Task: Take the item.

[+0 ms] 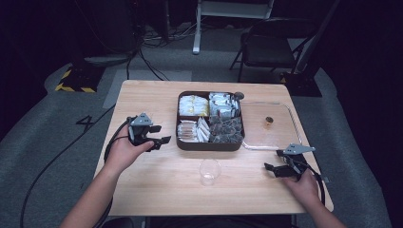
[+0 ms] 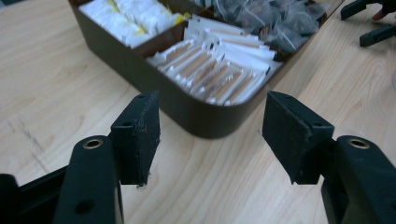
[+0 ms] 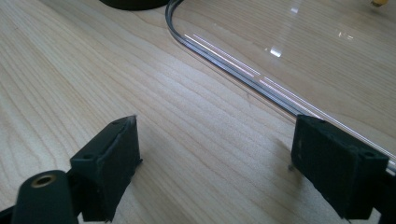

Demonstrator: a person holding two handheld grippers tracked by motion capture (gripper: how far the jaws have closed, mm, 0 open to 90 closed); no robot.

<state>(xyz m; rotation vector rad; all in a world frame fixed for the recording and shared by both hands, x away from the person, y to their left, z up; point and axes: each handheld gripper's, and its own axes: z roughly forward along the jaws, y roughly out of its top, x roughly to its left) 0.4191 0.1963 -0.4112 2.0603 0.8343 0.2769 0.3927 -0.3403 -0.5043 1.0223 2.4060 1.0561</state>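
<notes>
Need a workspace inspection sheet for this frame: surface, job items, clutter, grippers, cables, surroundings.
Surface: wooden table, bare between the items.
Job's things: brown compartment box of packets, mid-table; white sachets in its near-left compartment.
Clutter: clear cup near the front edge; clear tray right of the box, a small brown object in it.
Grippers: left gripper open, empty, aimed at the box corner; right gripper open, empty, by the tray rim.
Cables: black cable trails off the table's left.
Surroundings: folding chair, dark floor.

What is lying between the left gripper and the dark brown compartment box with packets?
Nothing: in the left gripper view, bare wooden table runs from the open left gripper to the dark brown compartment box. The high view agrees.
</notes>
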